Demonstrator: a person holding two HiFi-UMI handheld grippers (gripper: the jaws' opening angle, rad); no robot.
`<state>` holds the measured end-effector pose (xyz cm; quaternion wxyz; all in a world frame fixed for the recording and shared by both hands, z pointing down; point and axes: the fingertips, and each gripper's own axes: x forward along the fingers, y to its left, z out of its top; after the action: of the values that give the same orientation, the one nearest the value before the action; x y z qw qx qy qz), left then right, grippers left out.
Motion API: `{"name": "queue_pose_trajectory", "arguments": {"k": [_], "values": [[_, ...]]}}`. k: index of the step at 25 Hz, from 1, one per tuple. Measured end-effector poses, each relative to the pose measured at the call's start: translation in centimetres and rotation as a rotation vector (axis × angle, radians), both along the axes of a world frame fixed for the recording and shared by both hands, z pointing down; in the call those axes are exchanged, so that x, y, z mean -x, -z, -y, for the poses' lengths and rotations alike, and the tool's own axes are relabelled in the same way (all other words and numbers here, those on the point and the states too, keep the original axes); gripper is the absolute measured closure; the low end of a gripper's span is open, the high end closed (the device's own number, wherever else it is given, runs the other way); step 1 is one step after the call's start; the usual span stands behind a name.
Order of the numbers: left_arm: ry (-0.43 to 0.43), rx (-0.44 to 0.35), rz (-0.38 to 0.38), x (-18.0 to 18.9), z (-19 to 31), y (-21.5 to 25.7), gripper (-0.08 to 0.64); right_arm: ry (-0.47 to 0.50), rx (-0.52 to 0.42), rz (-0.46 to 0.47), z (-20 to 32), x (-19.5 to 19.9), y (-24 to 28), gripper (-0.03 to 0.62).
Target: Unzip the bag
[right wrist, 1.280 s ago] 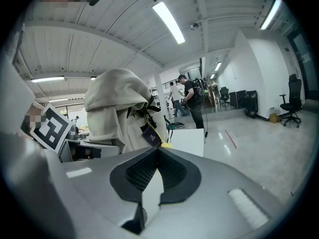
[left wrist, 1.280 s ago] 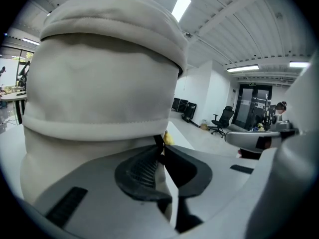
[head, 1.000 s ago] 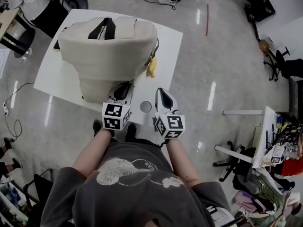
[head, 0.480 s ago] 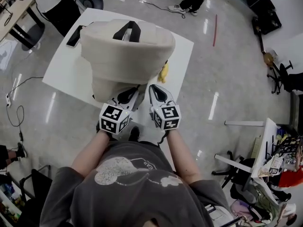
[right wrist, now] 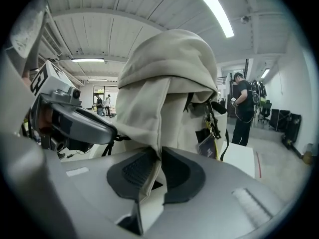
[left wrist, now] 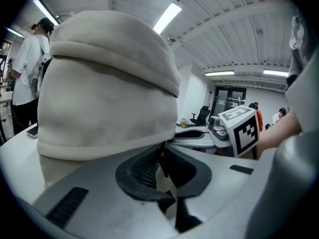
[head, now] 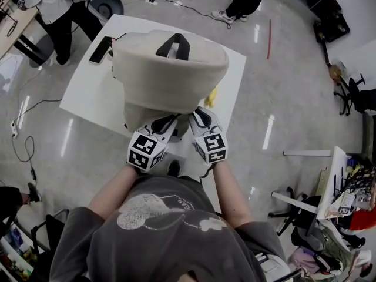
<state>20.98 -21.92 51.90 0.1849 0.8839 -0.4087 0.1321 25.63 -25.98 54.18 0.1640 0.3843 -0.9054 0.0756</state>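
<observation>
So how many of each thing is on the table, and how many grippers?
bag: 1
phone: 1
yellow thing: 1
grippers: 2, the left gripper and the right gripper
Total: 5

Setting: open-plan lab or office workspace.
Around you: glossy floor, trailing cables, office chairs, cluttered desk, ceiling strip lights, people standing about.
</observation>
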Motion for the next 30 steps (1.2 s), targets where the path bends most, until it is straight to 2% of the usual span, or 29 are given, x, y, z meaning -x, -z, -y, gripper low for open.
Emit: {"name": "queue_pose_trajectory", "arguments": {"k": [9, 15, 21, 26, 30], "values": [[-0.089, -0.059, 0.068, 1.2, 0.8, 0.5, 0.525, -0.116, -0.015, 0.066, -0.5, -0.3, 1.1, 0.551], [-0.106, -0.05, 0.052, 2.7, 1.6, 0.0, 0.525, -0.157, -0.008, 0.062, -0.4, -0.5, 1.1, 0.554], [-0.058, -0.046, 0.001, 6.6, 2.4, -0.2, 0.525, -0.175, -0.003, 0.055, -0.2, -0.7, 0.8, 0.554], [-0.008, -0.044, 0.013, 10.3, 2.8, -0.6, 0.525, -0.2, 0.004, 0.054, 0.1, -0.8, 0.5, 0.554], [0.065, -0.023, 0.0, 14.2, 3.4, -1.3, 0.525, -0.219, 0.001, 0.041, 0.4, -0.8, 0.0, 0.554]]}}
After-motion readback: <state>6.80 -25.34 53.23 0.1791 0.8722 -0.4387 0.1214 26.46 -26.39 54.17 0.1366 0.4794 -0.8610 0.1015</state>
